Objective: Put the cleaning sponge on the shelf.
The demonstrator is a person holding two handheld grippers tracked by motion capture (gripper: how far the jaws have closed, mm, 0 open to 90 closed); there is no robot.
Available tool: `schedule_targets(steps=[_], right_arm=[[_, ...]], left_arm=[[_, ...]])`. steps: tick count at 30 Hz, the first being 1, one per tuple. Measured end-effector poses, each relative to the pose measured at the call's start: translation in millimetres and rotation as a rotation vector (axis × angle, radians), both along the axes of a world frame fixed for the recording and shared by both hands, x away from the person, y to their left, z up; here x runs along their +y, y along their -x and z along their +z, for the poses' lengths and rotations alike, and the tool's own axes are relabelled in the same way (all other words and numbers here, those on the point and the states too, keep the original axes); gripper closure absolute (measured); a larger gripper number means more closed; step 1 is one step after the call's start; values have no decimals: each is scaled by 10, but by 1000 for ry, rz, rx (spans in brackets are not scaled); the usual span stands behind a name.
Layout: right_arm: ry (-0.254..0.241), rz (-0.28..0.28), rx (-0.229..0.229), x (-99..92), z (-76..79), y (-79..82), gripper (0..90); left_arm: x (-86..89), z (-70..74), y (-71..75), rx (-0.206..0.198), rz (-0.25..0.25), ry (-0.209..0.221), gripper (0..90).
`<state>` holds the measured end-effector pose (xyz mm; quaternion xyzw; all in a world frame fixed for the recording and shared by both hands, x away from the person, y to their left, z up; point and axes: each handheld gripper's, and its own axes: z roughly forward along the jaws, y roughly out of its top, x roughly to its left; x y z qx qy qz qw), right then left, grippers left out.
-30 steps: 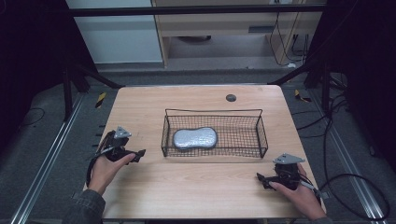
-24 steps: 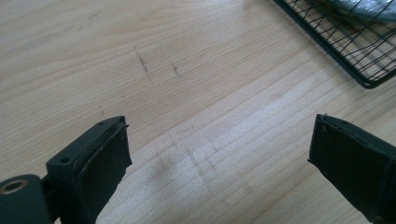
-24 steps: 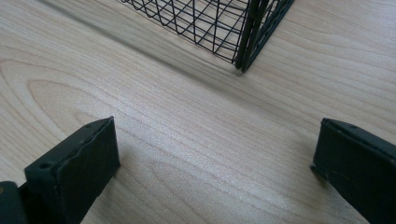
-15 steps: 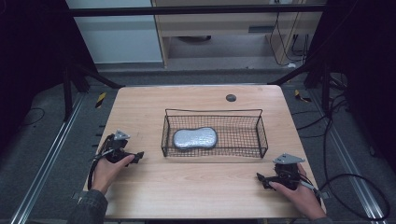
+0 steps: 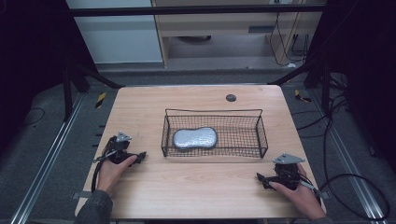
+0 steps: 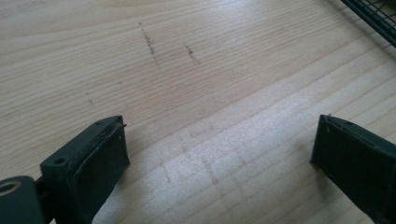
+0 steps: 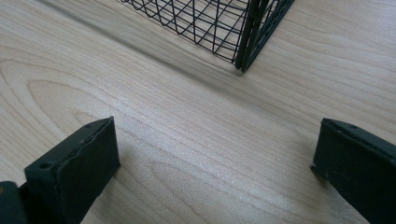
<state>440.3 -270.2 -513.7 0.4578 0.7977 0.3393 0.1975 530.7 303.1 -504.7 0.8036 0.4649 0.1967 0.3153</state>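
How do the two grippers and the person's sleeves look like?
Both the left gripper and the right gripper are black, each with two flat, blocky black jaws. Each carries a grey three-cornered plate on top and trails a black cable. The left forearm wears a dark grey sleeve.

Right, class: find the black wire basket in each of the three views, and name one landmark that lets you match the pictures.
High view: the wire basket stands mid-table, with a silver pouch lying in its left half.
Left gripper view: a piece of its black wire crosses the top right corner.
Right gripper view: one corner of the basket sits at top centre, beyond the open claw.
Shared landmark: the pale wooden table under the basket.
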Motion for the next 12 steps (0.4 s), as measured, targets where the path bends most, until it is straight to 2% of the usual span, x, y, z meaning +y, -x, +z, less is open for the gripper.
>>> schedule_targets(steps=[2, 12], right_arm=[[0, -1, 0, 1, 0, 0, 4], [0, -2, 0, 3, 0, -1, 4]], left_arm=[[20, -30, 2, -28, 7, 17, 0], [21, -31, 2, -27, 10, 16, 0]])
